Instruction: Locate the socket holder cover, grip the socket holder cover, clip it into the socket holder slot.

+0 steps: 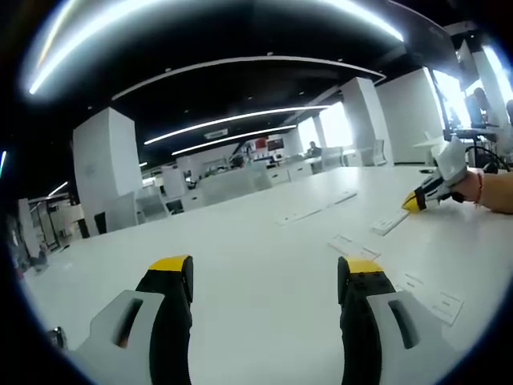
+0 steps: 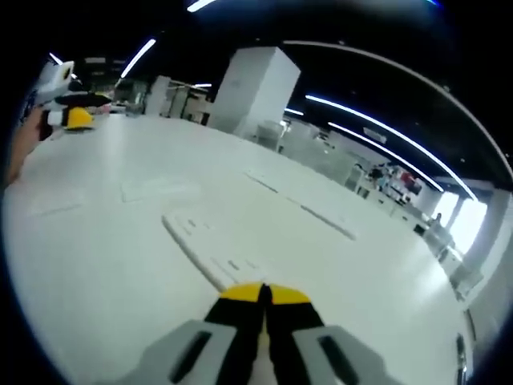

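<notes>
A long white socket holder strip [image 2: 204, 245] lies on the white table [image 2: 96, 273], running from mid-table to just in front of my right gripper [image 2: 261, 293]. That gripper's yellow-tipped jaws are shut, with nothing visible between them. It also shows at the right of the left gripper view as the right gripper [image 1: 417, 200], held by a hand [image 1: 489, 191] low over a short white piece [image 1: 389, 223]. My left gripper [image 1: 266, 269] is open over bare table, with nothing between its jaws. Small flat white cover-like pieces [image 1: 353, 245] lie ahead of its right jaw.
A second long white strip [image 1: 314, 212] lies farther back on the table; the same or a similar strip [image 2: 300, 207] shows in the right gripper view. More small white plates [image 1: 443, 305] sit at the near right. Flat white sheets [image 2: 156, 189] lie toward the left gripper [image 2: 68, 117]. Desks and pillars stand behind.
</notes>
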